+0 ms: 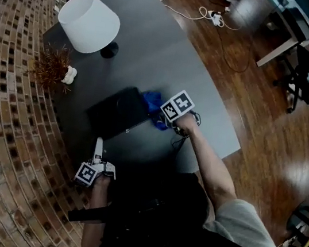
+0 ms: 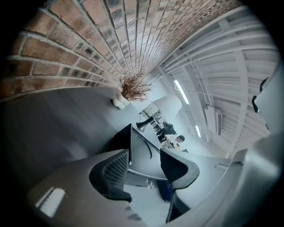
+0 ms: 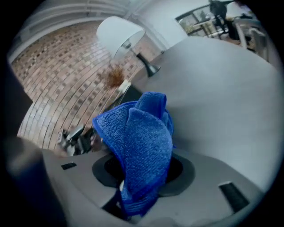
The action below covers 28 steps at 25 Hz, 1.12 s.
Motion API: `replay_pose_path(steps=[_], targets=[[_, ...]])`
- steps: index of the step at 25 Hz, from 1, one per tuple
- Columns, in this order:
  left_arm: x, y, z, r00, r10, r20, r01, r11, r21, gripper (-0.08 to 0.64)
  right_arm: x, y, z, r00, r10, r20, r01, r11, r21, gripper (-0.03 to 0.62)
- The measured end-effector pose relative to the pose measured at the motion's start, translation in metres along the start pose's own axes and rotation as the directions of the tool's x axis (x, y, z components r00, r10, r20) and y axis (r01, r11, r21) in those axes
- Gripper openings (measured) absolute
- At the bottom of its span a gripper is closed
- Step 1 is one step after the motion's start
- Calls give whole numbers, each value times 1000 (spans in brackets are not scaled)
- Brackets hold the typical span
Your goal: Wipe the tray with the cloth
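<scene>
Here, the head view looks steeply down on a grey counter (image 1: 170, 58) set against a brick wall (image 1: 3, 125), with a wood floor (image 1: 274, 139) to the right. A black tray (image 1: 118, 112) lies near the counter's front edge. A blue cloth (image 1: 153, 101) is bunched at the tray's right end, overlapping its corner. The right hand-held gripper (image 1: 167, 116), topped by its marker cube, is at the cloth. The left hand-held gripper (image 1: 98, 149) points at the tray's near side from the counter's front edge. A lamp (image 1: 89, 22) with a white shade stands farther back. A dried plant (image 1: 53, 68) in a small white vase is near the wall. A white cable (image 1: 189, 12) trails over the floor beyond the counter.

In the left gripper view, the left hand-held gripper (image 2: 145, 156) has its jaws apart with nothing pinched between them. The tray (image 2: 140, 148) shows just beyond them, and its near rim crosses the gap. Whether a jaw tip touches the rim cannot be told. The plant (image 2: 131, 88) stands farther along the counter (image 2: 53, 124) by the wall (image 2: 88, 40). The lamp (image 2: 171, 106) stands behind the tray.

In the right gripper view, the right hand-held gripper (image 3: 144, 172) is clamped on the cloth (image 3: 140, 137). The cloth rises from between the jaws in thick folds and hides most of them. Beyond it a dark edge of the tray (image 3: 129, 92) shows, then the plant (image 3: 115, 77) and the lamp (image 3: 120, 33). The left hand-held gripper (image 3: 76, 136) appears small at the left. Bare counter (image 3: 222, 97) fills the right side.
</scene>
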<state>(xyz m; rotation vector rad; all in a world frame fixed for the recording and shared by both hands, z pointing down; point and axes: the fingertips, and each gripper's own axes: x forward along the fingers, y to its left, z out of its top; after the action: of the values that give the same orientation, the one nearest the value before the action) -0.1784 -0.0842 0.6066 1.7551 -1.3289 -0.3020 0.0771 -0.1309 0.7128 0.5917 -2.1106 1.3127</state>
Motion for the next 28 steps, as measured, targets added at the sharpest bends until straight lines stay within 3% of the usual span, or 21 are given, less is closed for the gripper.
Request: replay_pose_path(steps=[2, 3, 6, 8, 10, 12, 13, 14, 15, 17, 20, 22, 25, 28], targets=[[-15, -3, -20, 999, 12, -43, -14, 999, -37, 199, -18, 3, -39, 992, -10, -126, -3, 995, -100, 176], [-20, -6, -31, 998, 2, -68, -7, 998, -62, 199, -28, -3, -36, 991, -57, -119, 39, 988, -148, 176], [-17, -12, -59, 992, -40, -122, 25, 992, -120, 199, -55, -13, 53, 977, -184, 110, 207, 944, -258, 179], [-6, -13, -65, 989, -55, -137, 40, 993, -114, 199, -47, -7, 127, 952, -180, 248, 252, 921, -297, 182], [6, -11, -65, 990, -56, -133, 39, 991, -128, 201, -21, 8, 177, 952, -155, 265, 247, 900, -360, 183], [16, -6, -59, 993, -40, -111, 24, 988, -150, 201, 18, 11, 191, 974, -181, 138, 225, 860, -458, 183], [19, -2, -56, 994, -30, -102, 14, 988, -152, 199, 36, 8, 187, 979, -198, 47, 195, 847, -495, 182], [20, 2, -55, 995, -24, -99, 9, 989, -149, 198, 49, 7, 180, 981, -193, -34, 150, 852, -501, 182], [20, 4, -53, 995, -25, -99, 11, 989, -145, 198, 54, 9, 172, 982, -160, -98, 95, 875, -474, 174], [19, 10, -44, 995, -25, -94, 12, 991, -137, 199, 51, 18, 153, 981, -45, -190, -29, 928, -370, 169], [22, 25, -14, 997, -20, -68, 10, 988, -151, 201, 39, 32, 93, 951, 106, -290, -175, 958, -226, 161], [35, 35, 5, 996, -34, -80, 22, 989, -149, 215, 36, 46, 44, 945, 179, -274, -229, 960, -163, 161], [70, 30, 19, 986, -87, -144, 74, 993, -92, 216, 38, 79, -20, 953, 253, -166, -273, 956, -112, 161], [100, 9, 14, 966, -125, -227, 120, 992, -33, 232, 43, 90, -51, 972, 229, -56, -235, 957, -168, 163]])
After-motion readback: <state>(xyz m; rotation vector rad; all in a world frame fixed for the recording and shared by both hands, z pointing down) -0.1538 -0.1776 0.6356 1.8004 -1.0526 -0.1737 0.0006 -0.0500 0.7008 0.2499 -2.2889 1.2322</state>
